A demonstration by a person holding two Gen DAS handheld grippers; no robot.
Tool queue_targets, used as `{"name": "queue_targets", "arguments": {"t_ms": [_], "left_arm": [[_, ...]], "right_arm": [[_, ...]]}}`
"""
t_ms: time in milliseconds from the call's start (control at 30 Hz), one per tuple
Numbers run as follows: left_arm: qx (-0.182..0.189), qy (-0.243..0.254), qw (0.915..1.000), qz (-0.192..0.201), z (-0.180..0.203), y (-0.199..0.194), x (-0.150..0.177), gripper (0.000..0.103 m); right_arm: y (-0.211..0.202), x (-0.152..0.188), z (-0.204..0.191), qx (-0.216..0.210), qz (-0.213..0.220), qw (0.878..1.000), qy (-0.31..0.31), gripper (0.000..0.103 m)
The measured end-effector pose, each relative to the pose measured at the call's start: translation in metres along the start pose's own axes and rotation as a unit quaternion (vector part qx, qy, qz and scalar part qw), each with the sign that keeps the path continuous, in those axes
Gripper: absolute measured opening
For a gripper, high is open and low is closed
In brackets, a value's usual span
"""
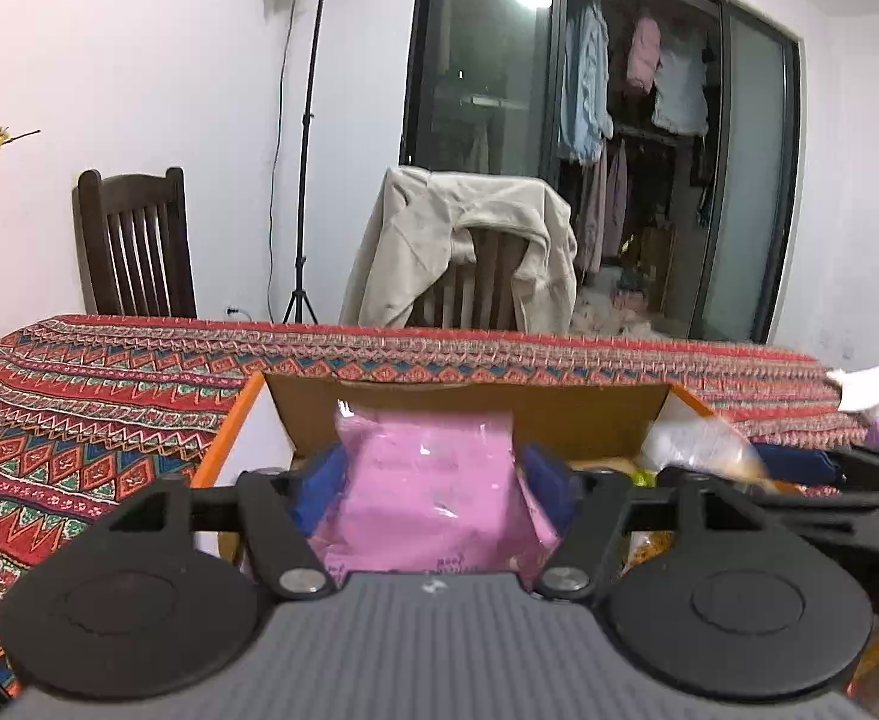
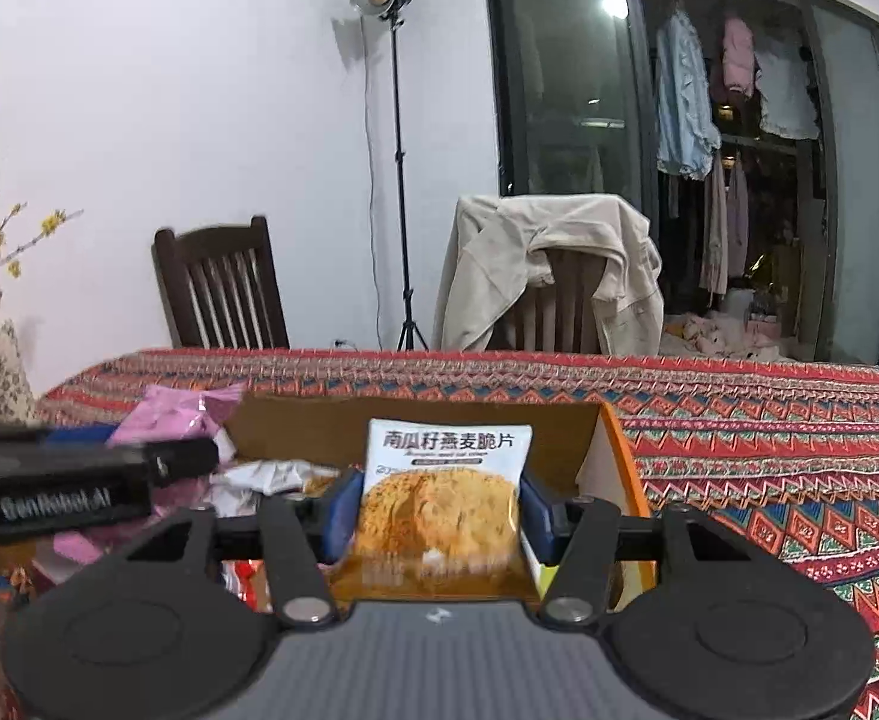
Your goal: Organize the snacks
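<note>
While both pairs of blue pads bracket a packet over the cardboard box (image 1: 469, 414), the grips look like a release under way, judging by both packets sitting low inside the walls. Left gripper (image 1: 436, 489): its pads (image 1: 550, 486) flank the pink packet (image 1: 433, 480); contact looks loose and I cannot tell whether they press. Right gripper (image 2: 436, 507): its pads (image 2: 343, 513) sit at the edges of the oat crisp packet (image 2: 442, 510), upright with the print facing the camera; again I cannot tell pressing from just released. Packets stand on end side by side, probably to file them in rows. Other loose snacks (image 2: 271, 474) lie in the box between the two. Box rests on the patterned tablecloth (image 2: 769, 450); two chairs, one of them (image 2: 223, 288) bare, stand behind.
</note>
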State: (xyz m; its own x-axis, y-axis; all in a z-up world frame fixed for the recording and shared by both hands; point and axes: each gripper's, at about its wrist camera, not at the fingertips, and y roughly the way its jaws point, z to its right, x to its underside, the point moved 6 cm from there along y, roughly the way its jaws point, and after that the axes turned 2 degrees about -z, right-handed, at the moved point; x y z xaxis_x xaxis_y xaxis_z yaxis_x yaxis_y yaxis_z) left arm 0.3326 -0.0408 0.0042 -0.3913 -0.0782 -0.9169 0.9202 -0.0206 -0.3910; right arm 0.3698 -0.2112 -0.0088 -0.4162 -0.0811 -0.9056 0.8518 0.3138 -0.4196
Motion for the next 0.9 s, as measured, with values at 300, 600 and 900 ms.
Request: {"name": "queue_targets", "arguments": {"t_ms": [300, 600, 900], "left_arm": [[-0.01, -0.04, 0.9989, 0.021, -0.016, -0.009, -0.005, 0.103], [-0.003, -0.069, 0.9974, 0.021, -0.019, -0.021, -0.018, 0.103], [-0.015, -0.083, 0.9957, 0.039, -0.027, -0.066, -0.032, 0.103]], "right_arm": [[-0.006, 0.002, -0.003, 0.013, 0.014, 1.0, -0.006, 0.103], [-0.015, -0.003, -0.004, 0.022, 0.021, 1.0, -0.002, 0.103], [-0.065, -0.014, -0.017, 0.03, 0.044, 0.998, -0.015, 0.103]]}}
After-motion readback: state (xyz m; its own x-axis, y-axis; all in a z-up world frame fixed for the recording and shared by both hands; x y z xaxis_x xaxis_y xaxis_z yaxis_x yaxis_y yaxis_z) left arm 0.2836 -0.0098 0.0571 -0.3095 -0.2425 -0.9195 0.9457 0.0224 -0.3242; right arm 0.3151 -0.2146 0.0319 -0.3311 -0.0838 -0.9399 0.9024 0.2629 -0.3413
